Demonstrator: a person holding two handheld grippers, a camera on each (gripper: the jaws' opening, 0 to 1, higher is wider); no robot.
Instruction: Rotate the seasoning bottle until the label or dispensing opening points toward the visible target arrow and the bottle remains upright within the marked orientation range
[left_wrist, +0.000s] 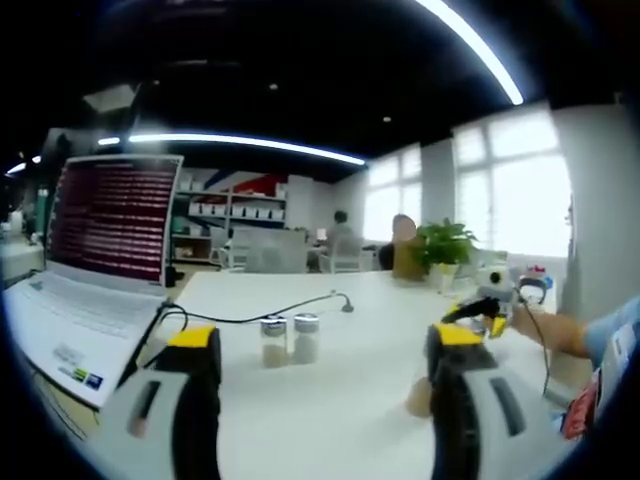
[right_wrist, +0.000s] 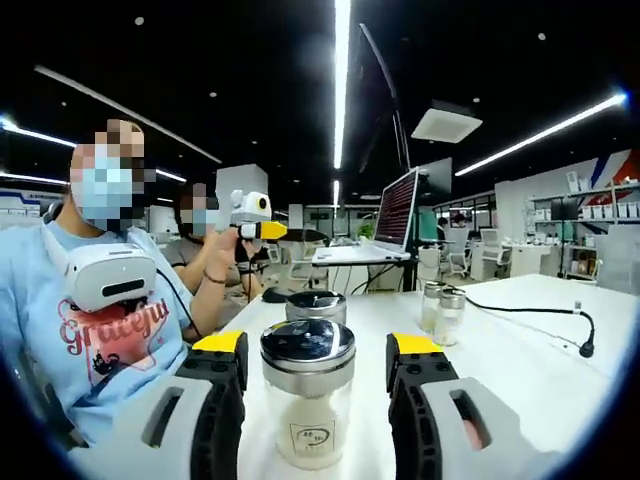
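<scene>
My right gripper (right_wrist: 315, 375) has its jaws spread wide on either side of the seasoning bottle (right_wrist: 307, 400), which stands upright on the white bench (right_wrist: 520, 360) between them, with a gap left on each side, so nothing is gripped yet. A small label faces me low on the glass, and I see no target arrow from here. A second steel-capped jar (right_wrist: 316, 306) stands just behind it, and two small shakers (right_wrist: 442, 310) sit farther off to the right of my jaws. My left gripper (left_wrist: 325, 375) is also wide open and empty, with those two shakers ahead between its jaws. The risk I judge: closing off-centre would nudge the bottle before I have it, tipping it or knocking it into the jar behind; turning it with too light a squeeze could let the smooth glass slip.
</scene>
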